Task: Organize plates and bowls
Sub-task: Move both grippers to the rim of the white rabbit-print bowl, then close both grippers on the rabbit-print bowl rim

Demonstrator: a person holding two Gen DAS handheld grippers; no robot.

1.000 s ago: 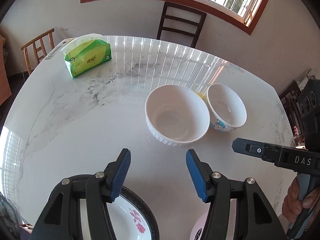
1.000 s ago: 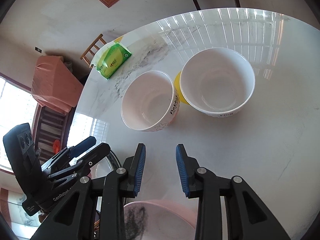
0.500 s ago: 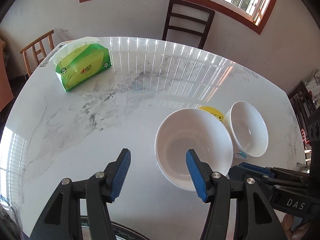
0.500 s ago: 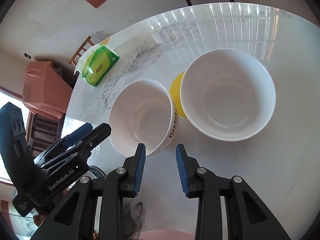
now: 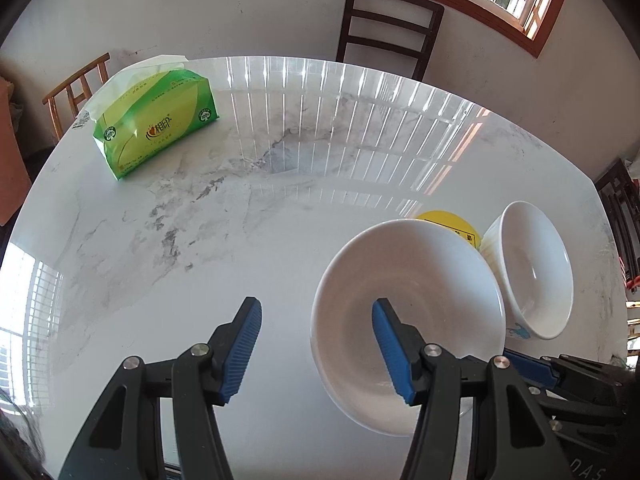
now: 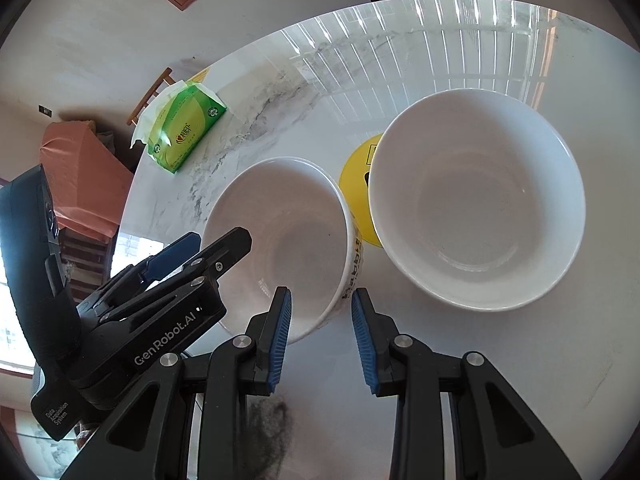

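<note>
Two white bowls stand on the marble table (image 5: 240, 216). In the left wrist view the ribbed bowl (image 5: 424, 296) is in front of my open left gripper (image 5: 316, 344), whose right finger reaches over its near rim, and the smaller printed bowl (image 5: 532, 268) is to its right. In the right wrist view the ribbed bowl (image 6: 288, 236) is the left one and the printed bowl (image 6: 476, 196) the right one. My open right gripper (image 6: 322, 334) straddles the ribbed bowl's near right rim. Both grippers are empty.
A yellow round lid (image 5: 444, 220) lies flat between the bowls, also showing in the right wrist view (image 6: 358, 168). A green tissue pack (image 5: 156, 128) sits at the far left of the table. Chairs (image 5: 388, 24) stand behind the table.
Both grippers have moved forward toward the bowls, which now sit closer. The plates seen under the fingers a second ago have dropped out of view.
</note>
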